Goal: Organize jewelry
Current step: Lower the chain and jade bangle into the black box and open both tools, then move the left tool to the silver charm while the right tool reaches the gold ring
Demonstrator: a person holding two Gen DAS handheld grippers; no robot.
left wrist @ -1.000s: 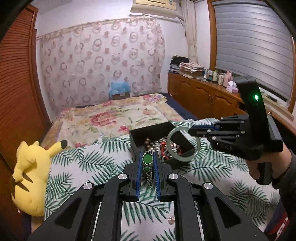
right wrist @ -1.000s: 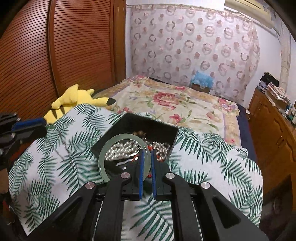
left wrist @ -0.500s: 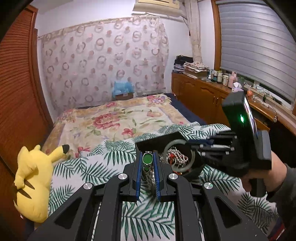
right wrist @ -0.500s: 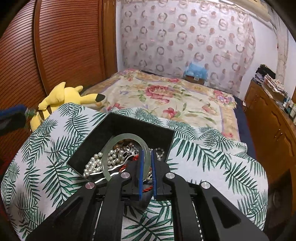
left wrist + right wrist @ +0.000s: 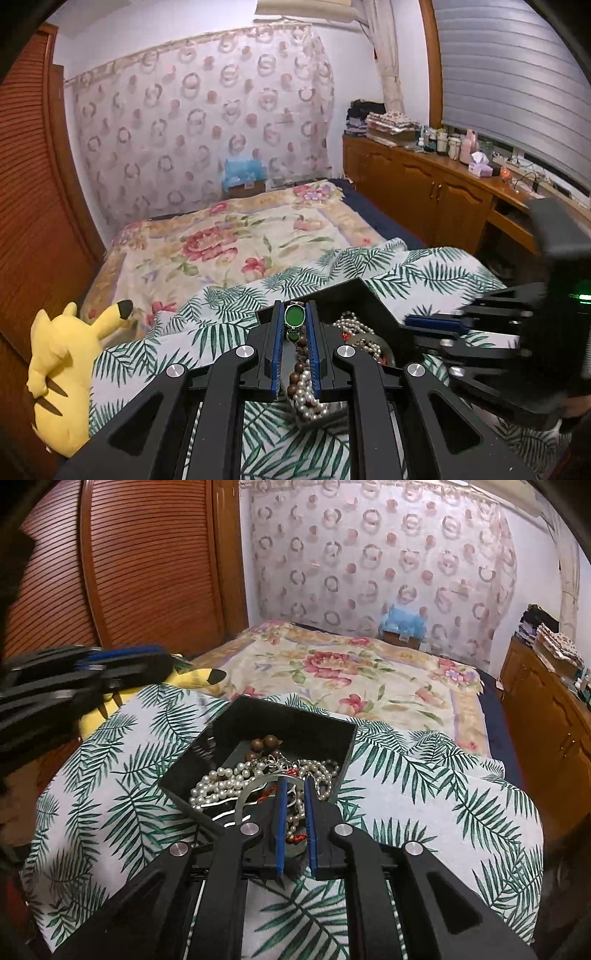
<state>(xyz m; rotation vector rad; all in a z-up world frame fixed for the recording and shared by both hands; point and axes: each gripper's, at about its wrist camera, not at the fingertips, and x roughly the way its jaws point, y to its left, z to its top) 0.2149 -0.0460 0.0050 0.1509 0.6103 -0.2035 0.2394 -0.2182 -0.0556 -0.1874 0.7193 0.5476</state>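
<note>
Jewelry fills one black box on the palm-leaf cloth, seen first from the left wrist. The left gripper points forward over the box's near-left corner, its two blue-lined fingers pinching one green oval pendant; a smaller green stone sits just beneath it, and what hangs lower is lost against the beads. Below the fingers lie one strand of brown wooden beads and a heap of pearl strands whose count cannot be told. To the right of the box the right gripper reaches in level from the side, blurred. One yellow Pikachu plush lies left of the box, at the cloth's edge.

From the right wrist, the right gripper tilts down over the near edge of the box, its fingers spread a little apart and gripping nothing. One pale jade bangle lies in the box just left of those fingers, resting on the pearl strands. A bit of red cord shows between the fingers, and the brown wooden beads lie toward the far wall of the box. The left gripper hovers, blurred, up to the left of the box, in front of the plush.
</note>
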